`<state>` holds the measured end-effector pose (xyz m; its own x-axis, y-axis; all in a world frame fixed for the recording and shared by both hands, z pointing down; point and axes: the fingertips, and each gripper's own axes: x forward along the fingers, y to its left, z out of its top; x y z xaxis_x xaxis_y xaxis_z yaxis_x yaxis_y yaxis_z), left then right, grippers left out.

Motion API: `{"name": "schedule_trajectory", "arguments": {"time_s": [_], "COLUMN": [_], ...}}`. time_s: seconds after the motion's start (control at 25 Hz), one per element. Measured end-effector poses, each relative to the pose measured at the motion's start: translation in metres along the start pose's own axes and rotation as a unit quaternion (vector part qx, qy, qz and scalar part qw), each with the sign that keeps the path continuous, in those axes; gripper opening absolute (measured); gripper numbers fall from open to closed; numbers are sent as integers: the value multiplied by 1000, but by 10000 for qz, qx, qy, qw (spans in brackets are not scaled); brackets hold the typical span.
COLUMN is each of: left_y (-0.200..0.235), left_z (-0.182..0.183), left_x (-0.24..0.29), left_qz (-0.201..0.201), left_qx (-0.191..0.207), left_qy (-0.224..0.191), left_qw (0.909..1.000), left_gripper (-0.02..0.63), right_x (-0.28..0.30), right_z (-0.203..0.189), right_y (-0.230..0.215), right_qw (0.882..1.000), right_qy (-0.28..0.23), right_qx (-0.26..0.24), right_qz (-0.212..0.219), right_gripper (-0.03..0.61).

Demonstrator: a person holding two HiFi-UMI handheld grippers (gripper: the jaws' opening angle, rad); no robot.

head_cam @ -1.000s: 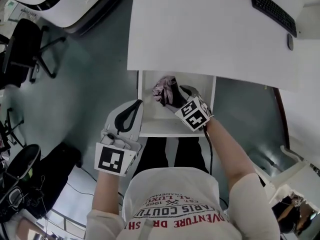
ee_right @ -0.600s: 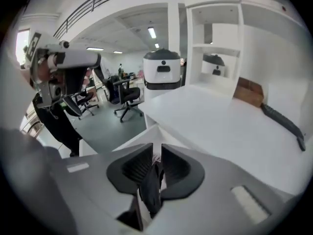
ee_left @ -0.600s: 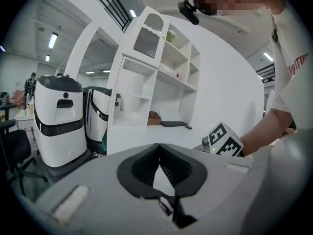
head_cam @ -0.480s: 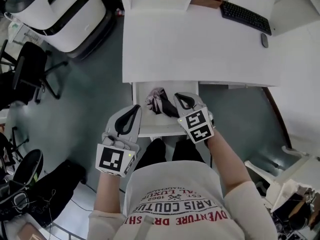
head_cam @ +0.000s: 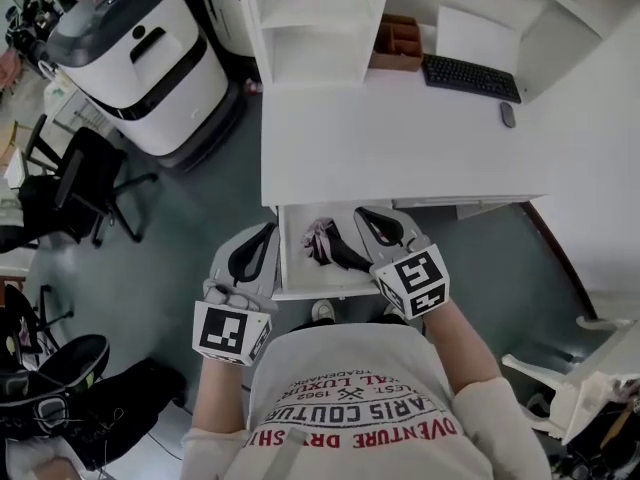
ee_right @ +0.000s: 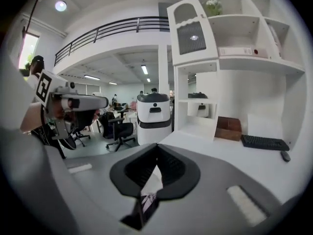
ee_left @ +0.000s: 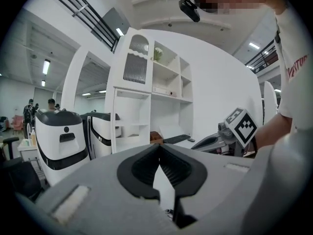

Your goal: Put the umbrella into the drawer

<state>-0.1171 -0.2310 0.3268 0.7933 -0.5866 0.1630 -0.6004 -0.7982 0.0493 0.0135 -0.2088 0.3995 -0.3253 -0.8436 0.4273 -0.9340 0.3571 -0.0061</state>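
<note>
Both grey two-jaw tools have lifted. The right gripper [head_cam: 366, 215], low and wide open a second ago, now has its jaws pressed together on nothing. The left gripper [head_cam: 264, 233], likewise closed and empty, has risen beside it. Under the broad white desk [head_cam: 400, 138] the shallow white drawer [head_cam: 298, 273] stands open. The folded dark umbrella with pinkish cloth [head_cam: 332, 246] lies loose inside it. I judge the placing done; only shutting the drawer could remain.

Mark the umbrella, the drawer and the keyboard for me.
umbrella [head_cam: 335, 248], head view, middle of the folded bundle.
drawer [head_cam: 320, 290], head view, its front rim.
keyboard [head_cam: 470, 77], head view, centre of the keys.
</note>
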Motion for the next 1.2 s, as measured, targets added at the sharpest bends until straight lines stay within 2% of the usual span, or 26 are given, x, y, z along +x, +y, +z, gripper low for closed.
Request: {"name": "schedule_trajectory", "arguments": {"time_s": [0.32, 0.44, 0.72, 0.88, 1.2], "left_y": [1, 0, 4, 1, -3], "left_z": [41, 47, 49, 48, 50], "left_x": [-9, -10, -14, -15, -20], "left_qz": [-48, -55, 35, 27, -1], "left_qx": [188, 262, 198, 220, 193], "left_qy": [-241, -291, -332, -311, -294], "left_qw": [9995, 9992, 9992, 9993, 9994], "left_gripper": [3, 3, 3, 3, 3], "right_x": [-49, -62, -68, -71, -72], "right_z": [58, 70, 72, 70, 71], "right_y": [-11, -16, -13, -16, -9], "right_qw": [9936, 9899, 9878, 9861, 9871], "right_qy": [-1018, -1236, -1348, -1351, -1367], "right_qx": [-114, -167, -212, -247, -72], "right_qz": [-472, -668, -749, -939, -828], "right_gripper": [0, 0, 0, 0, 0]}}
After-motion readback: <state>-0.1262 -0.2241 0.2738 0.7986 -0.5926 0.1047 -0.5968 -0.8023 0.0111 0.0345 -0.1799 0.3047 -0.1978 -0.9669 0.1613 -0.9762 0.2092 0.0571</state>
